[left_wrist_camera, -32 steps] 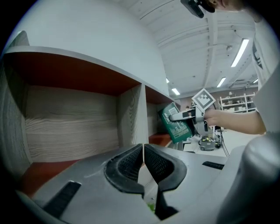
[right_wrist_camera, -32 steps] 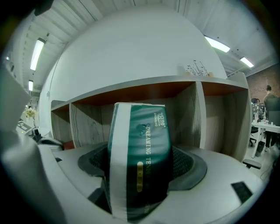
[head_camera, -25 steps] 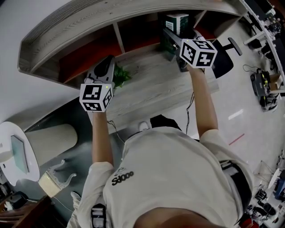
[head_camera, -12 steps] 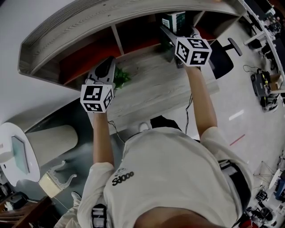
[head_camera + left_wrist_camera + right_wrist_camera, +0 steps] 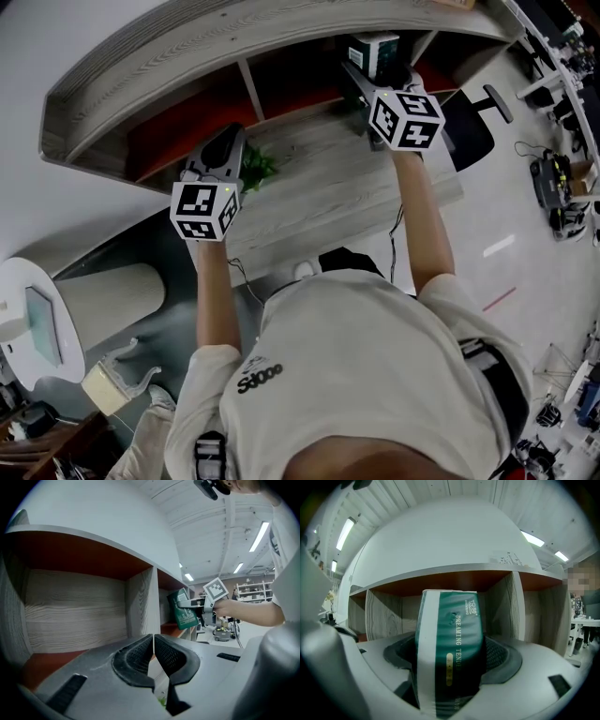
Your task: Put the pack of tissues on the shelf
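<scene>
Pack of tissues (image 5: 373, 54), head view: clamped in the right tool (image 5: 367, 77) at the wood-grain shelf (image 5: 187, 52) mouth.
Left gripper view: left tool (image 5: 153, 641), ribbed jaws together, empty. Right gripper view: glossy green-and-white pack upright between the jaws.

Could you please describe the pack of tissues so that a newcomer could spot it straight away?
Find the curved wooden shelf unit with reddish-brown compartments. Towards its right end, the right gripper clamps the pack of tissues in front of a compartment. It is the only dark green packet with a white band down one side.
</scene>
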The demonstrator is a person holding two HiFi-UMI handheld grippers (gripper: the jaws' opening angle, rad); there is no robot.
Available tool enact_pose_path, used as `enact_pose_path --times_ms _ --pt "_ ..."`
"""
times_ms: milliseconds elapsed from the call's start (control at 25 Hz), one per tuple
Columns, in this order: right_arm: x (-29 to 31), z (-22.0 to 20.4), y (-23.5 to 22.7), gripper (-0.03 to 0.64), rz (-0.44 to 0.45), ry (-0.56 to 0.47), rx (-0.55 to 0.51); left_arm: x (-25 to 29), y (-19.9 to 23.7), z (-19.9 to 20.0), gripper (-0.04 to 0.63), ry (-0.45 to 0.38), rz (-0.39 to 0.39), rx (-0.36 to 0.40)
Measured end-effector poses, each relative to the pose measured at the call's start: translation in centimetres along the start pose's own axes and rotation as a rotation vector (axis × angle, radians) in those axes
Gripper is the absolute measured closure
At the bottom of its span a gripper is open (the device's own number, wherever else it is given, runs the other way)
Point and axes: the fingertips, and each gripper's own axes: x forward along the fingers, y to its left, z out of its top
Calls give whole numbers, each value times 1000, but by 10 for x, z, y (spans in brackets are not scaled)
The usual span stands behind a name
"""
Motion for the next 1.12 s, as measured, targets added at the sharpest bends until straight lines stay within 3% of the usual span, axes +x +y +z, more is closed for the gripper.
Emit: enact_pose_path --times_ms 240,520,1120 --pt "3 -7 1 236 -11 -23 32 6 5 3 569 -9 2 1" --pt "29 -18 -1 236 11 70 34 8 4 4 569 -11 -11 -1" --pt "85 -22 -10 236 2 150 19 1 10 10 569 -31 18 4"
